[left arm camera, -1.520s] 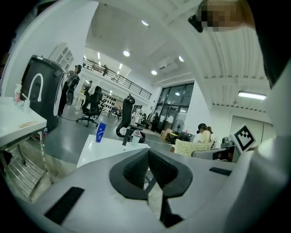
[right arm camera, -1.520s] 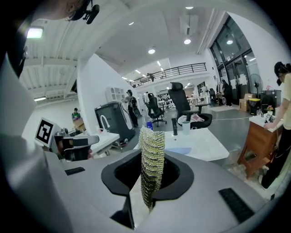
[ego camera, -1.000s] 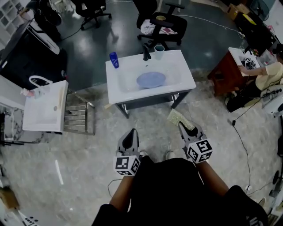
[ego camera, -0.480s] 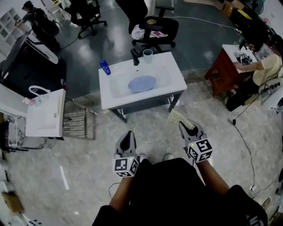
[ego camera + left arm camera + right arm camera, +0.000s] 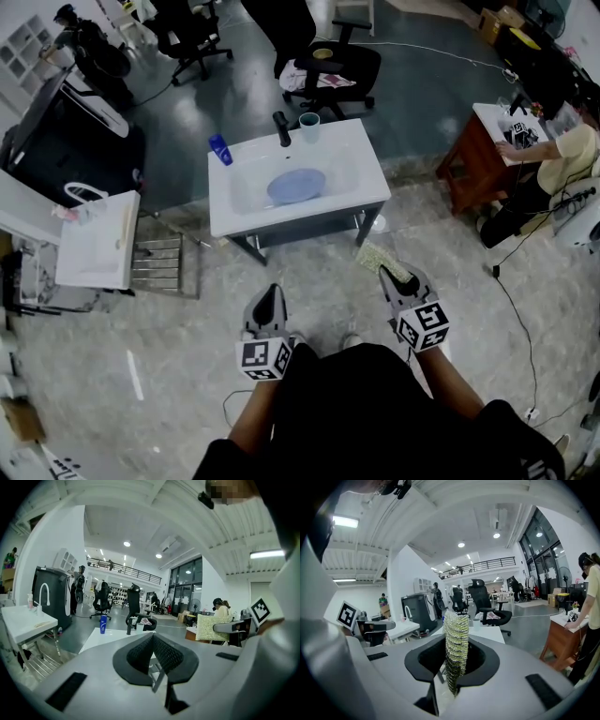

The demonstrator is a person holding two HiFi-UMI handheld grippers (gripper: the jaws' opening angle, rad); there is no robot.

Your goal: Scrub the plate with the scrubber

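The right gripper (image 5: pixel 388 273) pinches the scrubber (image 5: pixel 372 254), its long axis pointing ahead toward the plate (image 5: pixel 296 186) lying mid-basin in the sink (image 5: pixel 367 167). The left gripper (image 5: pixel 270 293) has its jaws pressed together, empty.

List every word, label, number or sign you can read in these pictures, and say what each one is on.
No text can be read in any view.
Label on the blue bottle on the sink: too small to read.
Marker cube on the left gripper: black-and-white square pattern, no letters.
Marker cube on the right gripper: same kind of pattern.
Things on the wooden desk: too blurred.
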